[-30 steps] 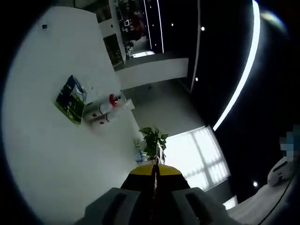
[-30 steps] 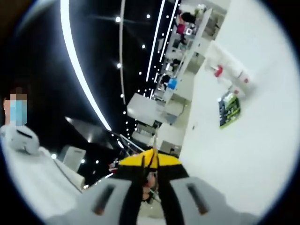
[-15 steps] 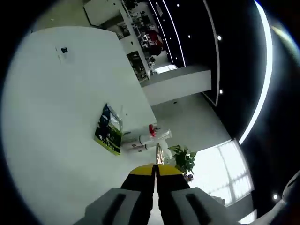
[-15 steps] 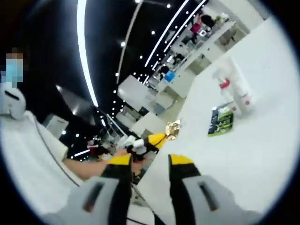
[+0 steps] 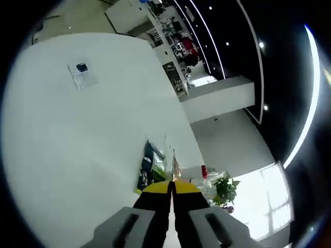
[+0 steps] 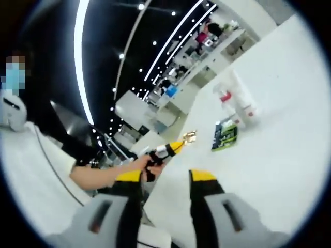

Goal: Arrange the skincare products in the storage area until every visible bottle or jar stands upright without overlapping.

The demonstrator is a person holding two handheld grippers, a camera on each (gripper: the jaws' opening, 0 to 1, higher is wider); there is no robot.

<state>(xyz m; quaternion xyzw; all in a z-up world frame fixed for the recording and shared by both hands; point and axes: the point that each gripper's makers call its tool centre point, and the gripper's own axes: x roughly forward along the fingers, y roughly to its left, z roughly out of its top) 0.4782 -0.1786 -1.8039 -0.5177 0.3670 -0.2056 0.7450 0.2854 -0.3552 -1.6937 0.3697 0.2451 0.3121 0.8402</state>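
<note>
My left gripper has its jaws pressed together on a thin gold-coloured piece that sticks up past the yellow tips. Behind it on the white table lie a dark green packet and a red cap. My right gripper is open with nothing between its jaws. Ahead of it a hand holds the left gripper, the gold piece at its tip. Farther off are the green packet and white bottles, one with a red cap; I cannot tell whether they stand or lie.
A small clear packet with a blue mark lies far across the table. A potted plant stands beyond the table edge. A person in a white shirt is at the left of the right gripper view. Shelves lie behind.
My right gripper has gone from shut to open. The left view has swung over the table. The hand-held left gripper now shows in the right gripper view.
</note>
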